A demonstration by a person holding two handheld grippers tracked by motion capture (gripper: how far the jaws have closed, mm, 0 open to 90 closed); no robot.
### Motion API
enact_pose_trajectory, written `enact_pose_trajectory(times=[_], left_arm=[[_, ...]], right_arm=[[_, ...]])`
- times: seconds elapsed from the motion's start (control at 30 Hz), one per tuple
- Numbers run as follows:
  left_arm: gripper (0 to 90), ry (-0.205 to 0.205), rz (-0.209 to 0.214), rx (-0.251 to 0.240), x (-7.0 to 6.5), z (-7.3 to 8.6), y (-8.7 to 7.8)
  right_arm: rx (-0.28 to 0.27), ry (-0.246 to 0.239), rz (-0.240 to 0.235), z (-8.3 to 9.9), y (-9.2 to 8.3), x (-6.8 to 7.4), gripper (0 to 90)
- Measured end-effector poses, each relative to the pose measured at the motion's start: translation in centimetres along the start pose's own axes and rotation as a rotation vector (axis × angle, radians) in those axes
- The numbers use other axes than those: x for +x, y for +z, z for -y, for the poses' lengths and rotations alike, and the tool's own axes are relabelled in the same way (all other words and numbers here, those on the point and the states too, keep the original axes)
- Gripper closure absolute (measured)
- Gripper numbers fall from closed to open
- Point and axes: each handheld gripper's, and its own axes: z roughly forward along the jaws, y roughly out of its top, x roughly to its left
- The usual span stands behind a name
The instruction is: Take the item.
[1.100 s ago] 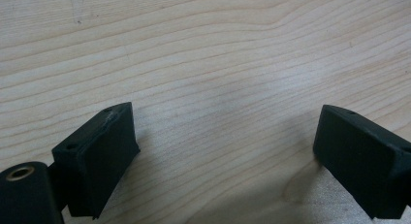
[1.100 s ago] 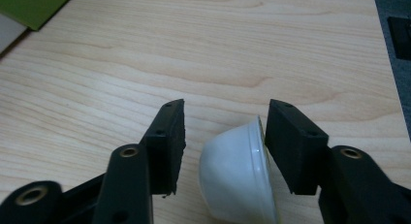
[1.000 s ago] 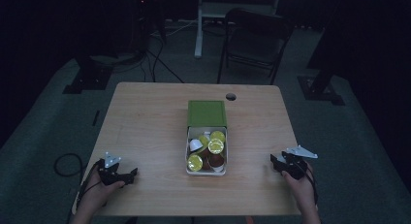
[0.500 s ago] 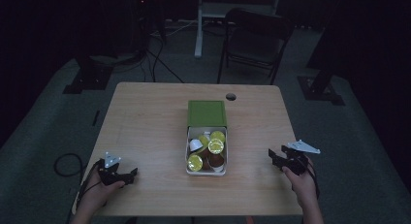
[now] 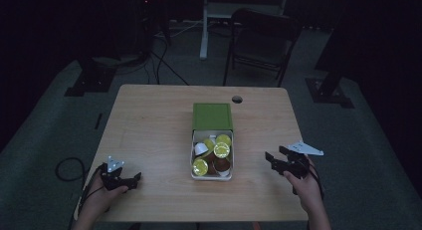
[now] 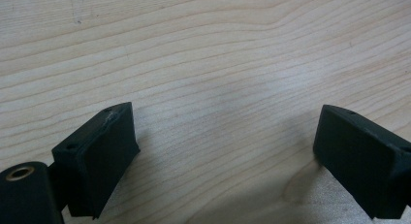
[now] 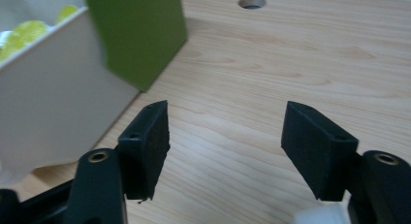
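Right hand-held gripper (image 5: 275, 159) has just been opening — nothing between its jaws — right of the white box (image 7: 53, 98) of capsules mid-tabletop (image 5: 149, 120); approaching low could nudge the box's wall. Left hand-held gripper (image 5: 130, 181) rests spread.

Box (image 5: 211, 173) at mid-desk (image 5: 149, 125), holding capsules (image 5: 222, 150), lid (image 5: 212, 116) lying flat behind it. Cable hole (image 5: 237, 99) farther back, to the right. Left gripper (image 5: 130, 180) near the front left corner, right gripper (image 5: 275, 157) right of the box. Chair (image 5: 261, 43) behind the desk.
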Motion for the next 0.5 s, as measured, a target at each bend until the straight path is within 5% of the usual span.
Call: enact_pose_trajectory(times=[0.5], left_arm=[[8.5,0.000,0.000,0.000,0.0,0.0,0.0]], right_arm=[[0.000,-0.087,-0.139,0.0,0.7,2.6,29.9]])
